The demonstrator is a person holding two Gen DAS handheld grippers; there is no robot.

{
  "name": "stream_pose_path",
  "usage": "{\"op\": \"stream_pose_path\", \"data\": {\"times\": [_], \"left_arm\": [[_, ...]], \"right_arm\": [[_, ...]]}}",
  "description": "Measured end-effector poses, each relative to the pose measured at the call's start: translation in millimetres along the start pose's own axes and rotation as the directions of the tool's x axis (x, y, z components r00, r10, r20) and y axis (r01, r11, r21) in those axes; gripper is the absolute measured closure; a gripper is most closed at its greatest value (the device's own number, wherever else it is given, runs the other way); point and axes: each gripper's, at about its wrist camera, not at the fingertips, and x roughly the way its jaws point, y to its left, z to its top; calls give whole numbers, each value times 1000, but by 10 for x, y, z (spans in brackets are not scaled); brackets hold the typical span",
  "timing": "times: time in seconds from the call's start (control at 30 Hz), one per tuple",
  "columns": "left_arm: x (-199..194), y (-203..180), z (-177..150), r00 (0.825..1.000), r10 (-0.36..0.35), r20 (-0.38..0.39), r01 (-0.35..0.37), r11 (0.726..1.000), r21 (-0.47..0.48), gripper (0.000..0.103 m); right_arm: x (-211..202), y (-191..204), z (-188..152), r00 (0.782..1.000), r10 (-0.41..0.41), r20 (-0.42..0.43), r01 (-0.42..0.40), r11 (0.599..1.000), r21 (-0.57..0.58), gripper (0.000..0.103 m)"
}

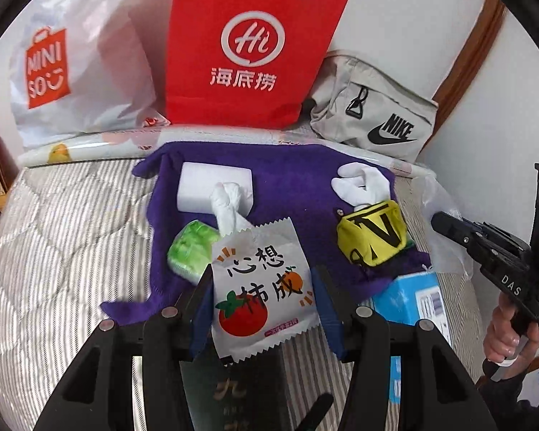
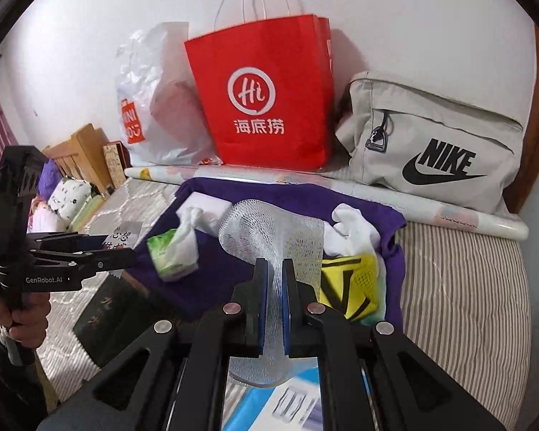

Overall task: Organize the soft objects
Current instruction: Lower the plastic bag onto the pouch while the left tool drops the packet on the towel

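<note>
One purple cloth lies spread on the striped grey-and-white bed quilt, and everything else is placed from it.

On the cloth lie:
- one white rectangular sponge block, toward its far left corner;
- one knotted white plastic bag, touching the block's near edge;
- one green-printed tissue pack, at the cloth's left edge;
- one rolled pair of white socks, toward the far right;
- one yellow pouch with black stripes, just nearer than the socks.

Behind the cloth, against the wall, stand one white Miniso plastic bag, one red paper Haidilao bag and one grey Nike shoulder bag.

The left gripper hovers over the cloth's near edge. Its fingers are closed on one white snack sachet printed with a tomato. The sachet stands upright, its long axis running away from the camera, with the serrated far edge toward the sponge block.

The right gripper hangs above the cloth's near right side. Its fingers are pinched nearly together on one white foam net sleeve. The sleeve rises between them and curls over toward the cloth's left.

One blue-and-white box lies at the cloth's near right corner.
</note>
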Motion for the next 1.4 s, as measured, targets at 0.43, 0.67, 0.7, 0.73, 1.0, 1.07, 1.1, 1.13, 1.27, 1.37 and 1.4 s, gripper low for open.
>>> {"op": "stream_pose_path", "data": {"times": [0.43, 0.67, 0.7, 0.73, 1.0, 1.07, 1.1, 1.13, 1.27, 1.37, 1.4], "left_arm": [[619, -104, 294, 995, 21, -101, -19, 1000, 21, 52], [851, -1, 338, 989, 45, -143, -44, 999, 11, 52], [867, 12, 332, 988, 44, -148, -43, 999, 10, 52], [891, 27, 333, 987, 43, -154, -43, 999, 5, 52], [980, 36, 392, 987, 24, -161, -23, 1000, 9, 47], [992, 27, 403, 987, 11, -160, -10, 1000, 5, 43], [993, 21, 406, 987, 7, -160, -7, 1000, 2, 42], [991, 20, 407, 987, 4, -161, -5, 1000, -1, 38], [934, -11, 398, 988, 11, -153, -11, 1000, -1, 33], [853, -32, 380, 989, 32, -148, -31, 999, 9, 32], [823, -31, 375, 989, 35, -144, -34, 999, 10, 32]], "right_arm": [[552, -233, 138, 996, -20, -86, 22, 1000, 18, 96], [892, -292, 95, 983, -22, -182, 21, 1000, -6, 95], [930, -307, 87, 981, -16, -193, 15, 1000, -2, 95], [967, -317, 80, 979, -11, -205, 11, 1000, 1, 95], [1048, -332, 71, 974, 37, -225, -34, 999, 18, 72], [1019, -342, 79, 976, 57, -209, -51, 998, 33, 53], [1006, -336, 85, 977, 66, -202, -60, 998, 36, 44], [994, -335, 90, 978, 70, -198, -63, 997, 40, 40], [908, -325, 85, 980, 44, -192, -38, 999, 36, 39], [812, -324, 67, 981, 49, -190, -40, 998, 50, 39], [773, -319, 59, 980, 52, -191, -43, 998, 54, 39]]}}
